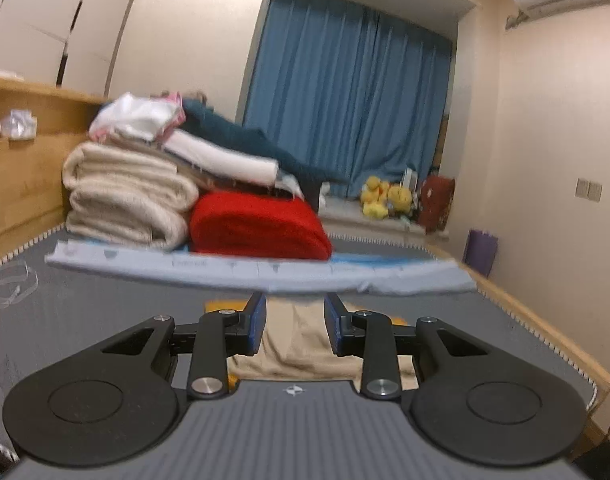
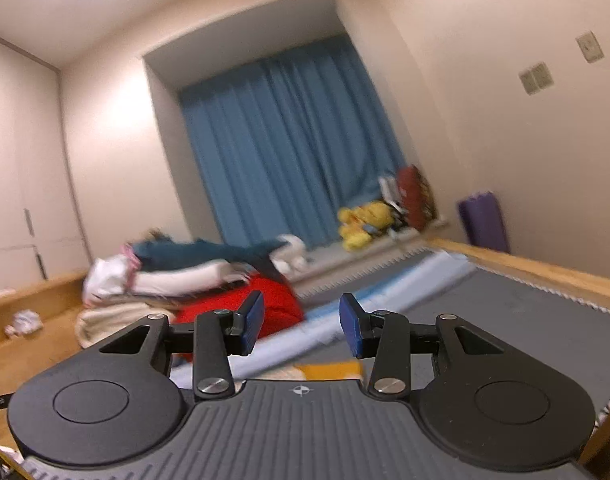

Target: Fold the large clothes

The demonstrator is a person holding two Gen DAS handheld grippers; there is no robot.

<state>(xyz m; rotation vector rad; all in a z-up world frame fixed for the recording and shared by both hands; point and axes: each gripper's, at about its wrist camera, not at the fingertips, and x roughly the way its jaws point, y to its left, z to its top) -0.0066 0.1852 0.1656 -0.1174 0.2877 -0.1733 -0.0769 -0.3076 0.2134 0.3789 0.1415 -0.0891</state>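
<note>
A beige garment (image 1: 297, 340) with an orange-yellow part lies on the grey mattress (image 1: 85, 312) right under my left gripper (image 1: 293, 322), which is open above it with nothing between its blue pads. A strip of the same garment (image 2: 329, 370) shows just below my right gripper (image 2: 301, 326), which is open, empty and held above the bed. A long light-blue folded cloth (image 1: 265, 272) lies across the mattress ahead; it also shows in the right wrist view (image 2: 345, 304).
A pile of folded laundry stands at the back left: cream blankets (image 1: 125, 200), a red blanket (image 1: 257, 224), white and teal items on top. Wooden bed frame (image 1: 545, 320) at right. Clear plastic (image 1: 9, 284) at left. Plush toys (image 1: 385, 196) by the blue curtain.
</note>
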